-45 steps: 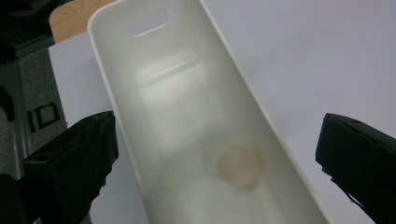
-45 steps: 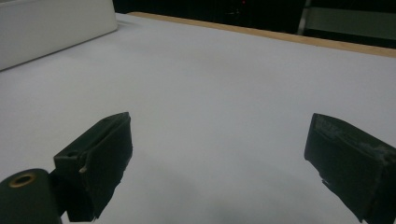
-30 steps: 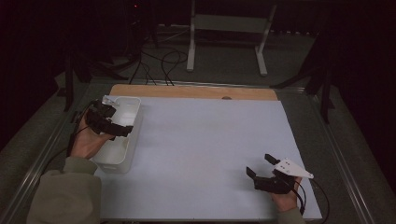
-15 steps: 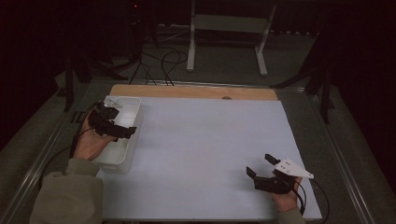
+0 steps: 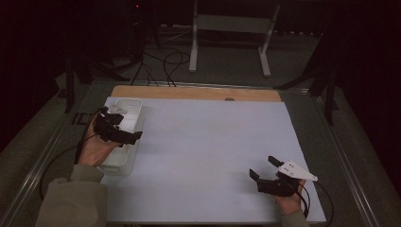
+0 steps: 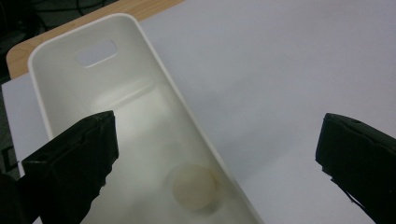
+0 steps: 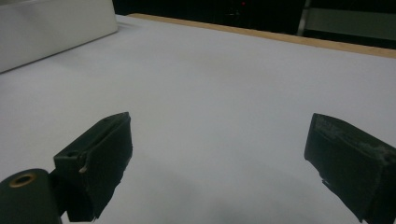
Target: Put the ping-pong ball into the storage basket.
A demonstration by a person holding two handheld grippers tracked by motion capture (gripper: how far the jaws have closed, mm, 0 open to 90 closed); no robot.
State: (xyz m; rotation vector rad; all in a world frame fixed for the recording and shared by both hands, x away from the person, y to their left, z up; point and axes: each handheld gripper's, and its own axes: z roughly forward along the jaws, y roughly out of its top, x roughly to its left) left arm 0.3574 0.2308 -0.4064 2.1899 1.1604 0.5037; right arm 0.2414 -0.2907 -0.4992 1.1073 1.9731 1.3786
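Note:
A white plastic bin [image 5: 128, 100] stands at the left edge of the white table top [image 5: 208, 142]. My left gripper [image 5: 124, 124] hovers over the bin's right wall, open wide and holding nothing. In the left gripper view one jaw hangs over the inside of the bin [image 6: 116, 17] and the other over the table. A pale round disc [image 6: 194, 186] lies on the bin's floor below my left gripper [image 6: 217, 144]. My right gripper [image 5: 262, 167] rests low at the near right of the table, open and empty. The right gripper view shows this gripper [image 7: 219, 140] above bare table.
A strip of bare wood [image 5: 189, 92] runs along the table's far edge. Beyond it stand a metal frame [image 5: 227, 23] and cables on the dark floor. The bin's side [image 7: 56, 23] shows far off in the right gripper view. Metal rails border the table.
My left gripper has drifted a little nearer and to the right along the bin, still open. The right gripper has stayed where it was.

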